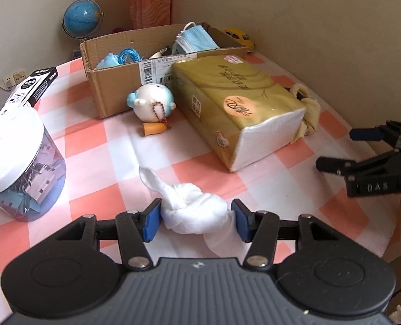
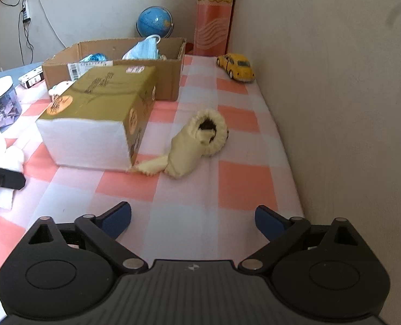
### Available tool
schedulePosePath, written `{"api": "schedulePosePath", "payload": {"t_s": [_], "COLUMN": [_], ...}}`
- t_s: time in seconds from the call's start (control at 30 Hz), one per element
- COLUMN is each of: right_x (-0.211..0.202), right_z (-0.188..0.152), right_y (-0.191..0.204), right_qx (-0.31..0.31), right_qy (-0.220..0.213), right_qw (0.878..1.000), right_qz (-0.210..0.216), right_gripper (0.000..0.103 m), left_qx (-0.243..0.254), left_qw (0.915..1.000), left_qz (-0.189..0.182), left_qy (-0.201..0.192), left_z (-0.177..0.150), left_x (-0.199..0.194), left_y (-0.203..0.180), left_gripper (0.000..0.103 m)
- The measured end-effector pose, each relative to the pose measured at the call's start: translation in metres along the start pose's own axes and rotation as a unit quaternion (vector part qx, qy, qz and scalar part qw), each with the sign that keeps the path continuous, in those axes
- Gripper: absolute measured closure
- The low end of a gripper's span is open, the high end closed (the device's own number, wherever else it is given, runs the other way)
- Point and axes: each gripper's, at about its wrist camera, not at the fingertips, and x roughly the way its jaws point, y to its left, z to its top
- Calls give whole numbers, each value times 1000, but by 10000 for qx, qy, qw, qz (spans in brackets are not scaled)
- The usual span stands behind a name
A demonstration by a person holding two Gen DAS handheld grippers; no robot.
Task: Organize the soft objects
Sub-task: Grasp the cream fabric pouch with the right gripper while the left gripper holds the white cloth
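Observation:
A knotted white cloth (image 1: 193, 207) lies on the checked tablecloth between the blue pads of my left gripper (image 1: 196, 220); the pads touch its sides, the jaws half closed around it. It also shows in the right wrist view (image 2: 6, 153). A cream plush slipper (image 2: 197, 142) lies beside a gold tissue pack (image 2: 97, 113), ahead of my right gripper (image 2: 193, 218), which is open and empty. The cardboard box (image 1: 113, 81) at the back holds blue face masks (image 1: 196, 39). A small white and blue plush toy (image 1: 153, 104) sits in front of the box.
A clear jar of clips with a white lid (image 1: 16, 162) stands at the left, a black and white carton (image 1: 31, 86) behind it. A globe (image 1: 82, 17), a yellow toy car (image 2: 237, 66) and a wall on the right bound the table.

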Motion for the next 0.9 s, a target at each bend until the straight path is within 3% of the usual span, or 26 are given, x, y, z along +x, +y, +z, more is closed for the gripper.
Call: {"api": "schedulePosePath", "payload": {"t_s": [0.37, 0.6, 0.9], "right_x": [11, 20, 2], "right_z": [38, 41, 38], "right_y": [0, 3, 1], "right_qx": [-127, -70, -54], "right_qy": [-193, -68, -120], "right_qw": [9997, 10000, 9999], "right_qz": [-72, -7, -27], "right_gripper": [35, 72, 74], "left_qx": [-7, 1, 122], "left_qw": [10000, 10000, 9999], "left_qz": [-74, -74, -94], "left_qy": [-8, -21, -38], "left_z": [1, 0, 0], "left_x": [2, 1, -3], "left_y": [1, 1, -1], "left_gripper": [49, 49, 50]}}
